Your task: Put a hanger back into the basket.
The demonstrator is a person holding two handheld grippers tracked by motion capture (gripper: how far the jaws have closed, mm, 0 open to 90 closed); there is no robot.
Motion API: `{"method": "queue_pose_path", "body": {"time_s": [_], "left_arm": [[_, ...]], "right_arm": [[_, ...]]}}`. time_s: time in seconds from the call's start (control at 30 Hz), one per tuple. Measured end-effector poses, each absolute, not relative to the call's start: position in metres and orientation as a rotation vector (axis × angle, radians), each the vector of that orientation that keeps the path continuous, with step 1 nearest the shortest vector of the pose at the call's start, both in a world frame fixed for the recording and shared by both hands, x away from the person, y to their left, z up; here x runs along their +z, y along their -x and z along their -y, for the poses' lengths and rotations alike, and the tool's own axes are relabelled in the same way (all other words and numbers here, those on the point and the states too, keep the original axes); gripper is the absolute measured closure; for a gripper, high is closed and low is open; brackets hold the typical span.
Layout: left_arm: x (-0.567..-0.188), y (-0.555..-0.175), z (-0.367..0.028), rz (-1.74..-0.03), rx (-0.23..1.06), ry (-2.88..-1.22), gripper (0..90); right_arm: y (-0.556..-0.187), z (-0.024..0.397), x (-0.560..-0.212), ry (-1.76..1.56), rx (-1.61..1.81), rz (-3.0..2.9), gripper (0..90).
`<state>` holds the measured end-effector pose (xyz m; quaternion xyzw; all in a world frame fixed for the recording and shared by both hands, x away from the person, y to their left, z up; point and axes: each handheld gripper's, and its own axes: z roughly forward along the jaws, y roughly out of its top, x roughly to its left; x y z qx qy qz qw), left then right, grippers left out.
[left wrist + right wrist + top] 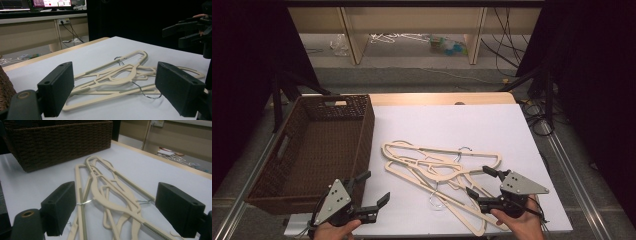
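High view | both claws apart, left claw (373, 188), right claw (478, 182) | hangers (439, 167) tangled mid-tabletop (492, 125) | risk: lifting one drags others, hooks snag.

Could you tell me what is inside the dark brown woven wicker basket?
The dark brown woven wicker basket shows just its bare woven floor; nothing lies on it. The strip behind its near wall is hidden.

Nothing readable anywhere here. The monitors (35, 3) at the back of the left gripper view show coloured blocks, but it's all too small and blurry.
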<state>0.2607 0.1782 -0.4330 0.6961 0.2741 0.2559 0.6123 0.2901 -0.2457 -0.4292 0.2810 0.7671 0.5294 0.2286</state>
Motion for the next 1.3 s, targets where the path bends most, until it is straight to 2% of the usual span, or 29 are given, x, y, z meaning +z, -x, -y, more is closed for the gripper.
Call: {"method": "queue_pose_path", "body": {"time_s": [0.2,0.57,0.93,1.3], "left_arm": [[-0.433,-0.26,-0.179,-0.64,0.597,-1.615,15.7],[-0.433,-0.261,-0.178,-0.637,0.607,-1.628,15.7],[-0.435,-0.261,-0.174,-0.645,0.593,-1.641,15.8],[-0.436,-0.261,-0.173,-0.645,0.595,-1.647,15.9]], "right_arm": [[-0.292,0.246,-0.43,-0.753,1.446,-2.12,18.9],[-0.297,0.245,-0.433,-0.732,1.4,-2.171,25.6],[-0.325,0.238,-0.444,-0.614,1.235,-2.323,35.2],[-0.36,0.215,-0.46,-0.426,1.038,-2.489,43.6]]}}
